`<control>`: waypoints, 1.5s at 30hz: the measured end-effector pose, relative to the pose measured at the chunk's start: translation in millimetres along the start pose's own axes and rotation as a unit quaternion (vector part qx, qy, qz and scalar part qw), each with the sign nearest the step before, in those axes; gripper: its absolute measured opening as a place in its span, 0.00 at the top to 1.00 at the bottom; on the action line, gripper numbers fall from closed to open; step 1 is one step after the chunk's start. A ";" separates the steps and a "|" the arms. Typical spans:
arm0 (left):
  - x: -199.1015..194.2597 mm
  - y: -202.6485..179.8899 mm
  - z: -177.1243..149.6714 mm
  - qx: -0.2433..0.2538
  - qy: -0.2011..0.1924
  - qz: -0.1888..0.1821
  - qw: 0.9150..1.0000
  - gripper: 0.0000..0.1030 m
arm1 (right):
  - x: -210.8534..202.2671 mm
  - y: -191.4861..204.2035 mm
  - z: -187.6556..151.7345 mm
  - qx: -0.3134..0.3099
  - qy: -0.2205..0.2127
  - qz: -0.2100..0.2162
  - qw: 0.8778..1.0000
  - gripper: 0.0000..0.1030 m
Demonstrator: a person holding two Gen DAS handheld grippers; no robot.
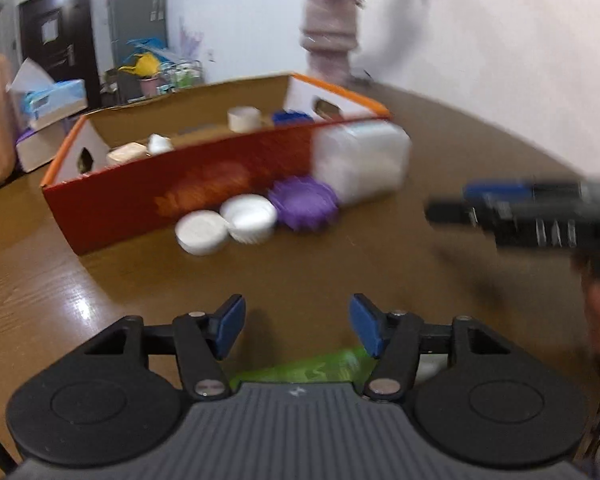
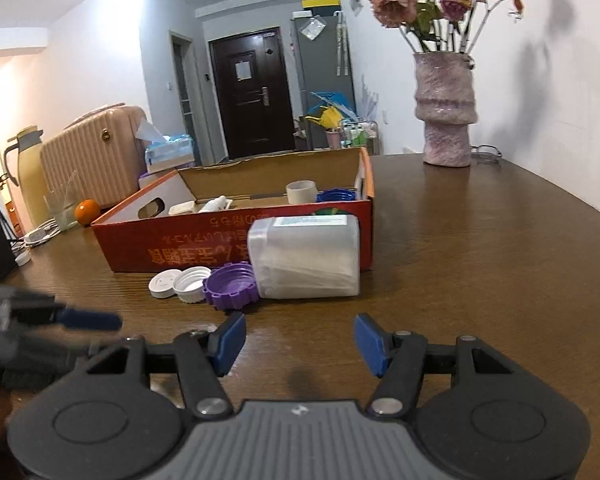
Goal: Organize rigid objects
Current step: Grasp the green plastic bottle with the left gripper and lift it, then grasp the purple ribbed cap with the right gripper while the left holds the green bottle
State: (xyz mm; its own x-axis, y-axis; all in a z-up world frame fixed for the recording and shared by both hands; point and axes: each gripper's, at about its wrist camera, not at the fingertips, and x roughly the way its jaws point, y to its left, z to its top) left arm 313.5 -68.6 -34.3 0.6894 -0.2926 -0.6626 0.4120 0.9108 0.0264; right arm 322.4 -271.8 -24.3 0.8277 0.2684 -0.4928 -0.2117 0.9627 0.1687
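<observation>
A red cardboard box (image 2: 180, 240) (image 1: 148, 204) stands open on the brown table, with a tape roll (image 2: 301, 191), a blue lid (image 2: 336, 195) and small white items inside. In front of it lie a flat white lid (image 2: 162, 284), a white cap (image 2: 192, 280), a purple ridged lid (image 2: 232, 286) (image 1: 304, 204) and a translucent plastic container (image 2: 306, 258) (image 1: 360, 164) on its side. My right gripper (image 2: 298, 344) is open and empty, short of the container. My left gripper (image 1: 296, 326) is open and empty, short of the lids.
A pink vase (image 2: 446, 108) with dried roses stands at the table's back right. A green packet (image 1: 312, 368) lies under my left gripper. A pink suitcase (image 2: 96, 152), an orange (image 2: 87, 211) and a tissue box (image 2: 168, 152) are beyond the box on the left.
</observation>
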 end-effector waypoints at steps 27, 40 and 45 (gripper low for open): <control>-11.3 -10.0 -4.3 -0.221 -0.004 0.002 0.975 0.44 | -61.5 30.9 -46.2 0.005 -0.004 0.005 1.000 0.42; -10.8 -44.9 -7.7 -0.145 -0.002 0.018 0.989 0.69 | -67.3 10.0 -59.8 0.017 0.011 -0.018 1.000 0.44; -28.2 0.3 -19.3 -0.163 -0.002 0.063 0.985 0.70 | -64.9 -3.6 -57.2 0.029 0.013 -0.035 0.999 0.45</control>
State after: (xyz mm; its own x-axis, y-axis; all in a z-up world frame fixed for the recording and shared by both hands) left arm 282.8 -54.4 -30.0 0.7257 -0.1709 -0.6664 0.1099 0.9850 -0.1330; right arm 239.7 -290.6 -41.7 0.8255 0.2013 -0.5273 -0.1218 0.9758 0.1819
